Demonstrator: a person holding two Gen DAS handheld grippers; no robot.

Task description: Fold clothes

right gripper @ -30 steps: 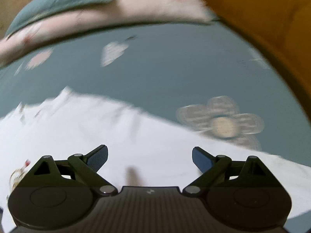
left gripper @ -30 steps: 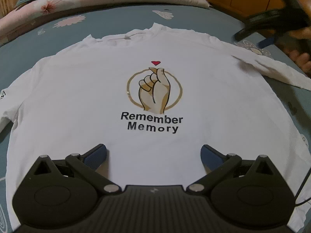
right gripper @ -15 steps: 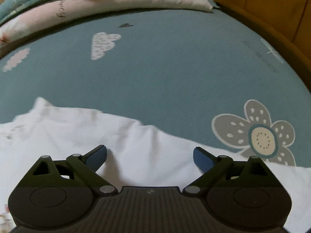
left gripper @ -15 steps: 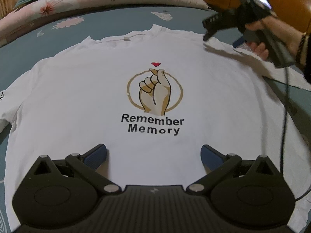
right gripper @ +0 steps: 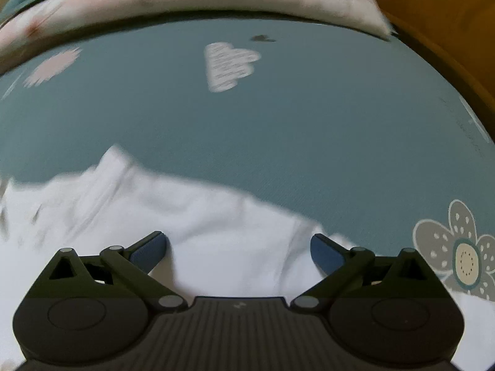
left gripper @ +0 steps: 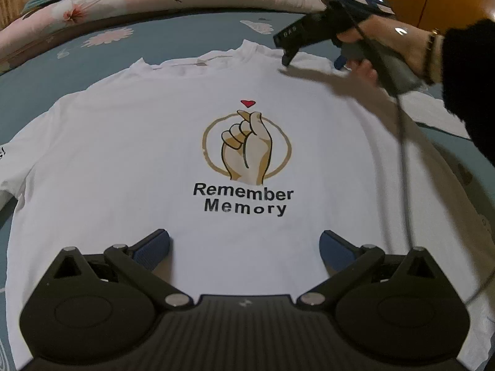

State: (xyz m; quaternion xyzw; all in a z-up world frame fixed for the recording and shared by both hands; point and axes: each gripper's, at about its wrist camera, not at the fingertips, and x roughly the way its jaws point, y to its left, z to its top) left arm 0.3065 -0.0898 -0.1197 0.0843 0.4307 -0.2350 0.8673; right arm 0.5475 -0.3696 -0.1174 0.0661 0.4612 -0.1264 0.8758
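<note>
Two grippers, both spread wide and empty: my left gripper (left gripper: 244, 244) hovers at the near hem of the white T-shirt (left gripper: 154, 142) lying flat on the bed (right gripper: 278, 130), while my right gripper (right gripper: 238, 247) has slid leftward along its far shoulder toward the collar, ready to pinch.

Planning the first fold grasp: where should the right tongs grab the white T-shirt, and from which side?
Take the white T-shirt at its shoulder edge just right of the collar. It lies flat, print up, on the bedsheet, so only edges offer a pinchable lip. The right tongs, open, already straddle that edge; come in low from the bed's head side, one finger under the fabric.
</note>
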